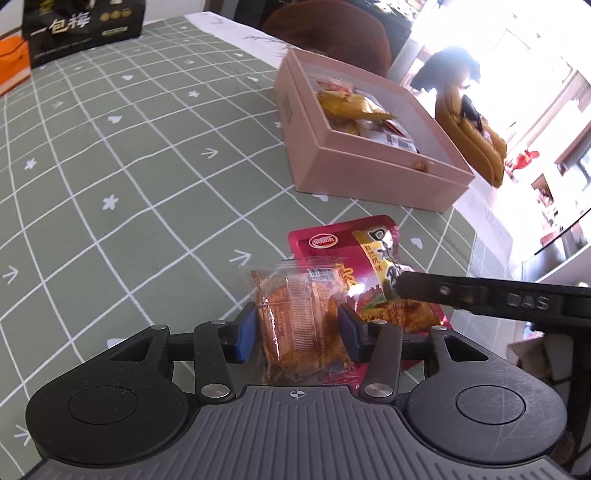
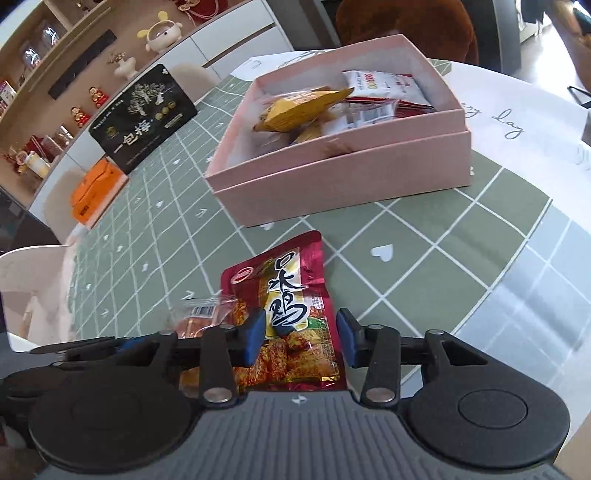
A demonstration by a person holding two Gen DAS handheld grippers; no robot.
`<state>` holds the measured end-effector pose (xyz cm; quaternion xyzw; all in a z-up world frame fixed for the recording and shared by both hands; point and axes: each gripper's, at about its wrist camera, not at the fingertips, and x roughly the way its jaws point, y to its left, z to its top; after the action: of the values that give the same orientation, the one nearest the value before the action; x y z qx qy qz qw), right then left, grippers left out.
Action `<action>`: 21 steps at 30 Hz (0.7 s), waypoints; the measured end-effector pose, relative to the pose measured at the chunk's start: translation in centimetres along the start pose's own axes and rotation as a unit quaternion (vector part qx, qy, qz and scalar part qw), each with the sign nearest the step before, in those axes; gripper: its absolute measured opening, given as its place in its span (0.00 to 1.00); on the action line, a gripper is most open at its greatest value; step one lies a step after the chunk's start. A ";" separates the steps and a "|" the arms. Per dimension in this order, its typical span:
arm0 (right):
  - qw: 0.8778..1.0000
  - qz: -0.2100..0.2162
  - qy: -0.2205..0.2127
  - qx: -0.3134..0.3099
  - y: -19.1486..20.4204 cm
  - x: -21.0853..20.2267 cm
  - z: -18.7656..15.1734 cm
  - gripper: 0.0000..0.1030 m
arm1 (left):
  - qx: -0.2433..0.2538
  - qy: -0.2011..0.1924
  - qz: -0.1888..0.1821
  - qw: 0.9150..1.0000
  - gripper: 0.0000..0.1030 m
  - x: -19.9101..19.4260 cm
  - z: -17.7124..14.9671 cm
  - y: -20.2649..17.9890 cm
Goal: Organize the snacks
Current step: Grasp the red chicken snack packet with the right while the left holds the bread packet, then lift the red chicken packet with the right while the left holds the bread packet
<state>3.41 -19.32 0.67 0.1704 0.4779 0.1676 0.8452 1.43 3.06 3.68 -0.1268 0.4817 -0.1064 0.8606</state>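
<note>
shelves (image 2: 55, 85) | brown chair (image 2: 406, 22) | bright window (image 1: 517, 55)

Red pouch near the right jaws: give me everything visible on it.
The red pouch is a glossy foil snack pack with a yellow label panel bearing black Chinese characters and a food photo at its lower end. It lies flat on the green grid cloth, short of the pink box. The open right gripper straddles it. A clear wrapped cake overlaps its left edge.

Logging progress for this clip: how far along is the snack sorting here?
Partly done: several packets, including a yellow packet, already lie in the pink box. In hand: the left gripper straddles a clear-wrapped snack, the right gripper a red pouch; both jaws are open, both snacks on the tablecloth. Left: grasp and box both.
</note>
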 end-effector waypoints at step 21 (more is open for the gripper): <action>0.998 -0.004 0.007 -0.069 6.6 0.2 0.2 0.38 | -0.026 -0.020 -0.036 0.999 0.47 -0.5 -0.7 2.0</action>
<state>2.84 -13.40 3.56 0.1083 0.4716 0.1978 0.8525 0.72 5.05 3.11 -0.1684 0.4622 -0.1217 0.8621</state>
